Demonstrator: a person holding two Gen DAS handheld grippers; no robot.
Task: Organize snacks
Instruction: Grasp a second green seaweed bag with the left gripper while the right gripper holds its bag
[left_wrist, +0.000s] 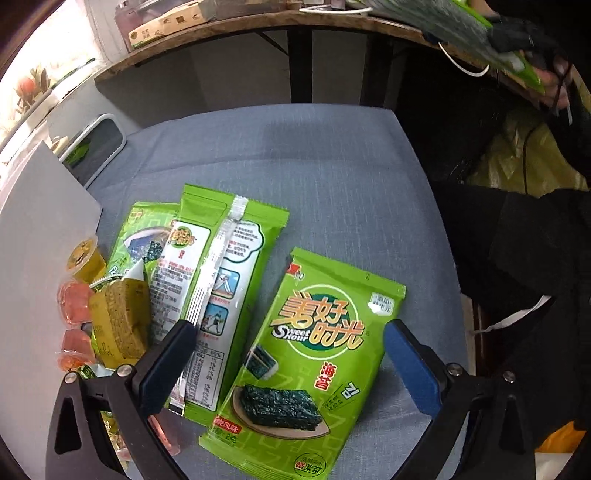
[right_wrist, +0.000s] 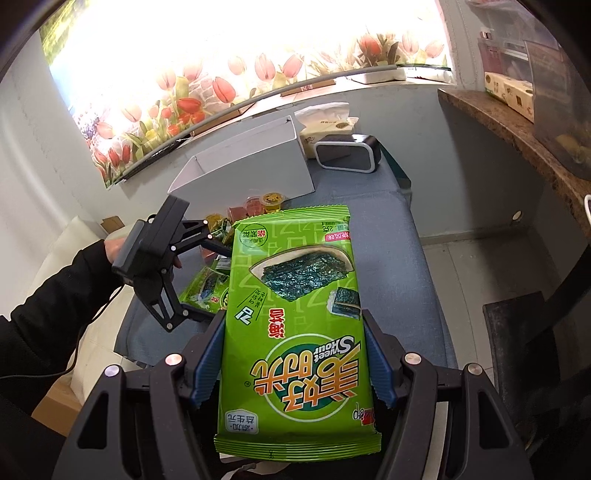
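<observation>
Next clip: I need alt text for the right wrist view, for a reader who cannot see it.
The right tool grips a green seaweed snack packet by its sides, held above a blue-grey cushioned surface. Left of it the left tool hovers open over more green packets; jelly cups and an open white box lie behind.

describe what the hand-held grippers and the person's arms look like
Both are black skeletal frames with silver screws and ridged blue pads on the fingers. The left hand-held gripper has a black camera block and a thin black cable. The right hand-held gripper matches. The left hand emerges from a black sleeve.
</observation>
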